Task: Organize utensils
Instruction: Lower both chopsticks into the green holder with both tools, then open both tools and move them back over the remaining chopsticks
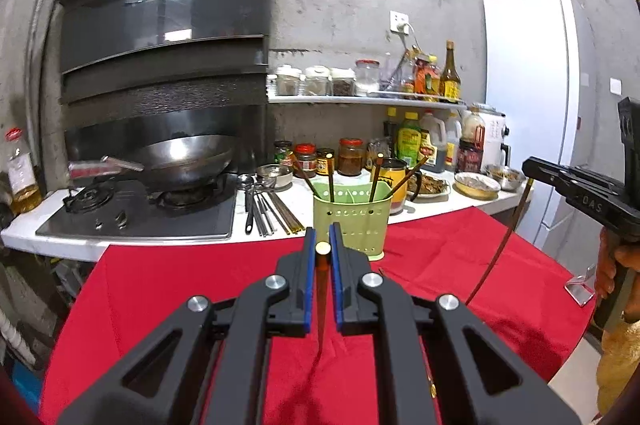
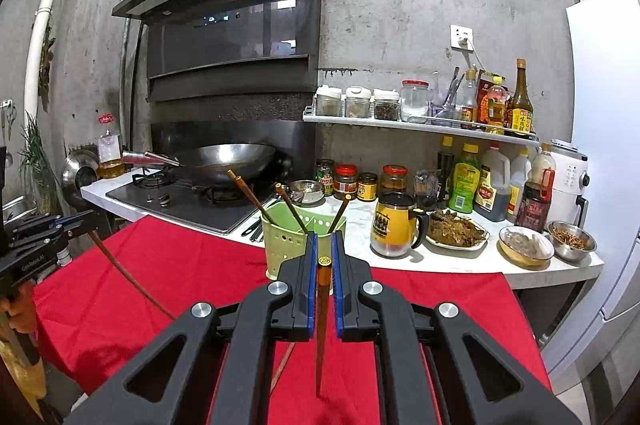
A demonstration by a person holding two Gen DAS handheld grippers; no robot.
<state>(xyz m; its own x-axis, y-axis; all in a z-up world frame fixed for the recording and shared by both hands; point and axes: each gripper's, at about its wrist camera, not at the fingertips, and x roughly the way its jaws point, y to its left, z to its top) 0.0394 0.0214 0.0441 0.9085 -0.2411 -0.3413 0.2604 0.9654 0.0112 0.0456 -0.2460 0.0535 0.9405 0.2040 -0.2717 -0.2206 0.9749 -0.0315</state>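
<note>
Both grippers, left gripper (image 1: 322,241) and right gripper (image 2: 324,245), are clamped on one brown chopstick (image 1: 322,289) each, above the red cloth (image 1: 180,285). Green holder (image 1: 352,213) ahead holds more chopsticks. Only the left view shows loose utensils (image 1: 264,205) beside the stove (image 1: 160,209).

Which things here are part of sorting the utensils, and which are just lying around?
Part of the job:
left gripper shut on a chopstick
right gripper shut on another chopstick
green holder with chopsticks standing in it
loose utensils by the stove

Lying about:
wok
yellow mug
sauce jars
food dishes
</note>
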